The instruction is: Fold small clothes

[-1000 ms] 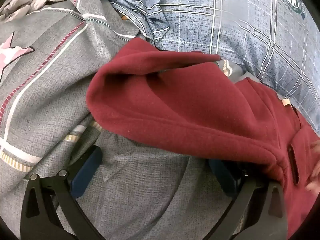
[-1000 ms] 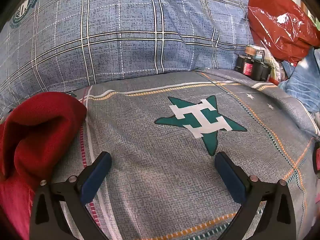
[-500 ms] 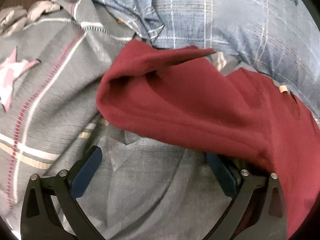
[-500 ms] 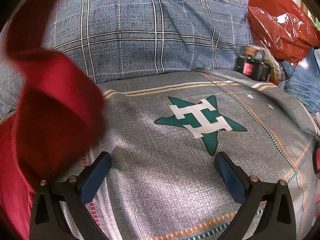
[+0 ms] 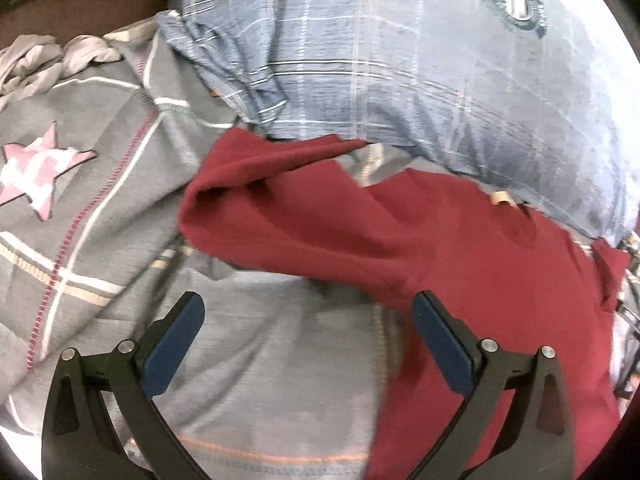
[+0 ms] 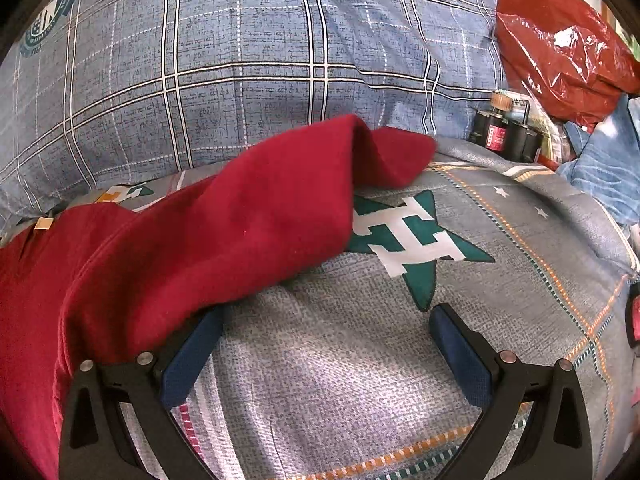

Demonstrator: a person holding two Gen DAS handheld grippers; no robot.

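A dark red fleece garment [image 5: 460,256] lies spread on the grey bed cover [image 5: 100,220]. One sleeve [image 5: 256,196] reaches left in the left wrist view. In the right wrist view the other sleeve [image 6: 248,232] stretches right over the cover, its cuff [image 6: 400,152] beside a green star print [image 6: 416,248]. A small tan label [image 6: 44,223] marks the neck. My left gripper [image 5: 308,320] is open just below the sleeve, its right fingertip at the garment's edge. My right gripper [image 6: 326,328] is open with only bed cover between its fingers, and the garment's edge drapes over its left finger [image 6: 188,360].
A blue plaid pillow [image 6: 240,60] lies behind the garment. At the right are a red plastic bag [image 6: 560,52], dark bottles [image 6: 508,132] and blue cloth [image 6: 608,176]. A pink star print [image 5: 36,168] and crumpled pale cloth [image 5: 48,60] sit at the left.
The right sleeve swung up and now lies stretched to the right across the cover. The left gripper pulled back, and its right finger is out from under the garment.
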